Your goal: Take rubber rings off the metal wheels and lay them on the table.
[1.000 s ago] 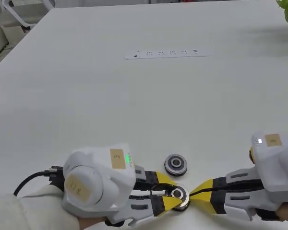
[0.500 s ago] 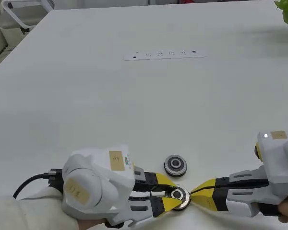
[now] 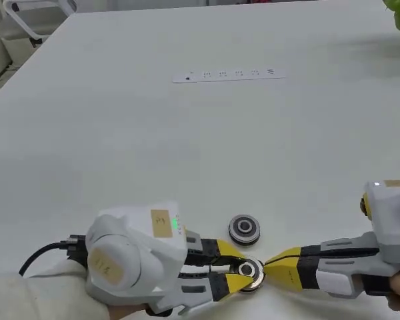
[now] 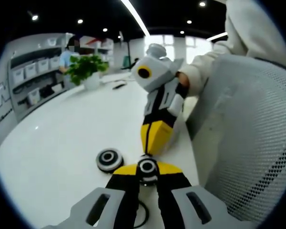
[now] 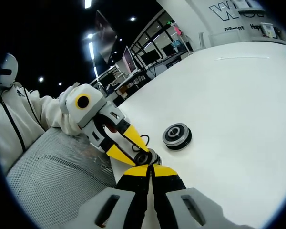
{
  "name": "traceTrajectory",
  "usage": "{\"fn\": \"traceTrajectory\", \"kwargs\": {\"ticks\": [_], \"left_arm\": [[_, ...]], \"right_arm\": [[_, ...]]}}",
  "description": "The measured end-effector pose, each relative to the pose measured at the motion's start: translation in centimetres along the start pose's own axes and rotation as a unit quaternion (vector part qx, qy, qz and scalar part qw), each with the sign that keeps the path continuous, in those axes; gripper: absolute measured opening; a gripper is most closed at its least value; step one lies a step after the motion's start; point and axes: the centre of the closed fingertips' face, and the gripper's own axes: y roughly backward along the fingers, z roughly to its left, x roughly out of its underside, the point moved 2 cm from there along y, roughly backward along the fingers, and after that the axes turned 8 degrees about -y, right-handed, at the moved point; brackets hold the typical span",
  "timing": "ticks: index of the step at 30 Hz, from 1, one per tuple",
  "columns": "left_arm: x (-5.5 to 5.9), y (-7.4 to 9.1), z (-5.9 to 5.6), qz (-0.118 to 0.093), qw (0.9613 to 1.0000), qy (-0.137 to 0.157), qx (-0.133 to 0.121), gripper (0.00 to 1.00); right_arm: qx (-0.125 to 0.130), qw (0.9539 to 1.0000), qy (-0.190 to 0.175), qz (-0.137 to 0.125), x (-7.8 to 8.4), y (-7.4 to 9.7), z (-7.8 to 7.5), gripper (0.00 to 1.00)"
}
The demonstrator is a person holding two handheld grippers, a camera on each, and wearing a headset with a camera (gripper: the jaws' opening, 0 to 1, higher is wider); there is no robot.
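Large blue wall lettering (image 5: 225,9), far right in the right gripper view, starts with "W" — the rest is not clear, and the smaller blue line (image 5: 238,27) beneath it is too blurred to read. A big pale letter W (image 4: 1,97) stands on the left wall in the left gripper view. The tan paper sticker (image 3: 161,222) on the left gripper (image 3: 241,271) and the flat white strip (image 3: 230,75) far off carry marks too small to read.

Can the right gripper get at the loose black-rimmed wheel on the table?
Probably yes, once freed: the black-rimmed metal wheel lies on open white table near the right gripper, nothing between. Its shut fingers meet the small metal wheel in the left gripper.
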Motion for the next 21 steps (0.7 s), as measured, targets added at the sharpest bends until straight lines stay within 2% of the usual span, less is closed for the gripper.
{"fn": "traceTrajectory", "kwargs": {"ticks": [21], "left_arm": [[-0.1,0.04,-0.11,0.0,1.0,-0.005,-0.001,0.14]], "right_arm": [[-0.005,0.9999,0.015,0.002,-0.1,-0.34,0.73,0.0]]}}
